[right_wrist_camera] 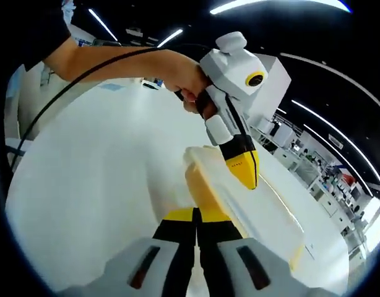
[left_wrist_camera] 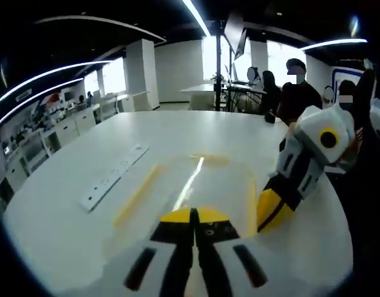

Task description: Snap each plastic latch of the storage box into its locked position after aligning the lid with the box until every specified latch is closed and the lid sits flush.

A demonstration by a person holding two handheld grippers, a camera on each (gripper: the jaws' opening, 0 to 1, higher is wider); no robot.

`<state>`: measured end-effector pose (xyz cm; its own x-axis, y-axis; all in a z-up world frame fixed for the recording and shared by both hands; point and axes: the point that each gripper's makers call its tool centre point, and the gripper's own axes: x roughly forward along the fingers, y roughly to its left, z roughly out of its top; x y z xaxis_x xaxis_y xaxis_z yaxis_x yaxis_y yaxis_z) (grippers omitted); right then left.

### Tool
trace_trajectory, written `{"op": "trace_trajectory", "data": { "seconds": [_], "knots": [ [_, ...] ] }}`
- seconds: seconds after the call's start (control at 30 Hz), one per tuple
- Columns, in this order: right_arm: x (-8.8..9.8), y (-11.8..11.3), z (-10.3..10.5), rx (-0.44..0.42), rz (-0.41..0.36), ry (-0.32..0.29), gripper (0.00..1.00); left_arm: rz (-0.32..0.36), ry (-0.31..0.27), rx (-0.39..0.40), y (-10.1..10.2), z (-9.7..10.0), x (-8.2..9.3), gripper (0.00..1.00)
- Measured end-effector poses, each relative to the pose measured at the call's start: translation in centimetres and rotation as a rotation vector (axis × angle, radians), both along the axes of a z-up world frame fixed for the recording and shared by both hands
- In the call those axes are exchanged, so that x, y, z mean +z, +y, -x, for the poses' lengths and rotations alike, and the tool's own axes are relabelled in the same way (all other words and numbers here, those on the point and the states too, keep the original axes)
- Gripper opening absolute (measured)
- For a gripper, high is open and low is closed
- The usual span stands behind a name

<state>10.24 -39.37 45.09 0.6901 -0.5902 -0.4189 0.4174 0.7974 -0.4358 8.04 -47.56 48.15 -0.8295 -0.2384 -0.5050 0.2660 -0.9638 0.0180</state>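
Observation:
The storage box (left_wrist_camera: 190, 179) lies on the white table with its clear lid (right_wrist_camera: 264, 207) on it. Yellow latches line its sides (left_wrist_camera: 137, 195). My left gripper (left_wrist_camera: 193, 216) is shut, its yellow tips over the lid's near edge with nothing between them. My right gripper (right_wrist_camera: 196, 215) is also shut, its tips right at a yellow latch (right_wrist_camera: 201, 185) on the box's end. In the left gripper view the right gripper (left_wrist_camera: 273, 210) comes in from the right and touches the box's right side. In the right gripper view the left gripper (right_wrist_camera: 242, 168), held by a hand, points down onto the lid.
A white power strip (left_wrist_camera: 112, 176) lies on the table (left_wrist_camera: 66, 229) left of the box. Several people sit at the table's far right edge (left_wrist_camera: 295, 93). Desks and shelves line the room behind. A black cable (right_wrist_camera: 66, 93) hangs from the person's arm.

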Motion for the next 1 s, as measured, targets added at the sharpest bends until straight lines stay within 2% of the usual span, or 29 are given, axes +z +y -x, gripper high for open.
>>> {"op": "trace_trajectory", "data": {
  "seconds": [0.2,0.27,0.5,0.7,0.73,0.77,0.8,0.83,0.9,1.0],
  "knots": [
    [0.06,-0.24,0.08,0.013,-0.015,-0.006,0.0,0.0,-0.064,-0.007,0.13,0.02,-0.07,0.0],
    [-0.01,-0.15,0.06,0.016,0.005,0.014,0.0,-0.003,-0.061,-0.005,0.14,-0.05,-0.08,0.0],
    [-0.06,-0.28,0.08,0.021,0.016,0.021,0.0,-0.018,-0.037,-0.005,0.82,-0.15,-0.12,0.0],
    [-0.02,-0.26,0.04,0.015,0.048,0.057,0.0,-0.011,-0.06,-0.001,0.9,-0.11,-0.1,0.0],
    [-0.06,-0.31,0.03,0.02,0.077,0.087,0.0,-0.01,-0.067,-0.001,0.89,-0.14,-0.09,0.0],
    [-0.07,-0.33,-0.01,0.016,0.072,0.08,0.0,-0.01,-0.07,-0.001,0.89,-0.19,-0.07,0.0],
    [-0.51,-0.3,-0.57,0.03,0.081,0.092,0.0,-0.011,-0.072,-0.001,0.91,-0.23,-0.08,0.0],
    [0.24,-0.34,-0.24,0.018,0.08,0.09,0.0,-0.022,-0.077,-0.003,0.88,-0.12,-0.31,0.0],
    [0.44,-0.43,-0.4,0.041,0.058,0.081,0.0,-0.012,-0.065,-0.008,0.93,0.0,-0.4,0.0],
    [-0.12,-0.13,-0.37,0.045,0.063,0.084,0.0,-0.024,-0.013,-0.009,0.71,-0.04,-0.39,0.0]
  ]
}}
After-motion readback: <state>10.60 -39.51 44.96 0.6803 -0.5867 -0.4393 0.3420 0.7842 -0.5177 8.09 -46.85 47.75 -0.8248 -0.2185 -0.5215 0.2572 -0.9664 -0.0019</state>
